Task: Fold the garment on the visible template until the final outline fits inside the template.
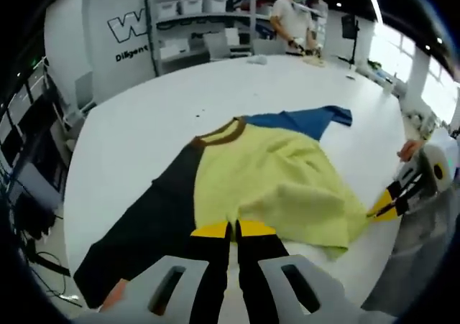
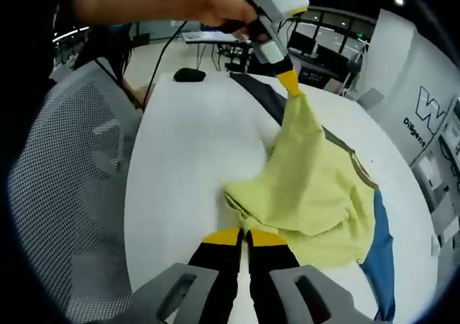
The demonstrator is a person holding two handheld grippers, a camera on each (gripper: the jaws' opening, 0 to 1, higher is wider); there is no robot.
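Left gripper view: a white table (image 1: 158,116) runs away toward shelving (image 1: 198,19) with bins and a wall with lettering, where a person (image 1: 293,22) stands at the far end. On the table lies the garment (image 1: 273,180), a colour-blocked shirt. Going left to right, its black sleeve (image 1: 144,223) stretches toward the near left edge, the yellow-green body sits in the middle with a brown collar (image 1: 223,133) at its far side, and a blue sleeve (image 1: 309,119) reaches out to the far right. The left gripper (image 1: 233,228) rises from the bottom with its yellow-tipped jaws nearly together, pinching the near edge of the yellow cloth. At the right edge the right gripper (image 1: 384,205) comes in, its yellow tips at the garment's right corner.

In the right gripper view, a mesh chair back (image 2: 68,195) stands on the left beside the table (image 2: 180,151). The right gripper (image 2: 246,235) has its jaws narrow, closed on a bunched corner of the garment (image 2: 316,187). Above, a hand (image 2: 223,8) holds the left gripper (image 2: 290,85), whose yellow tip clamps the yellow cloth and lifts it into a peak off the table. To the right the blue sleeve (image 2: 377,248) lies flat, and the black sleeve (image 2: 269,98) trails away behind the raised peak. I cannot make out a template on the table in either view.
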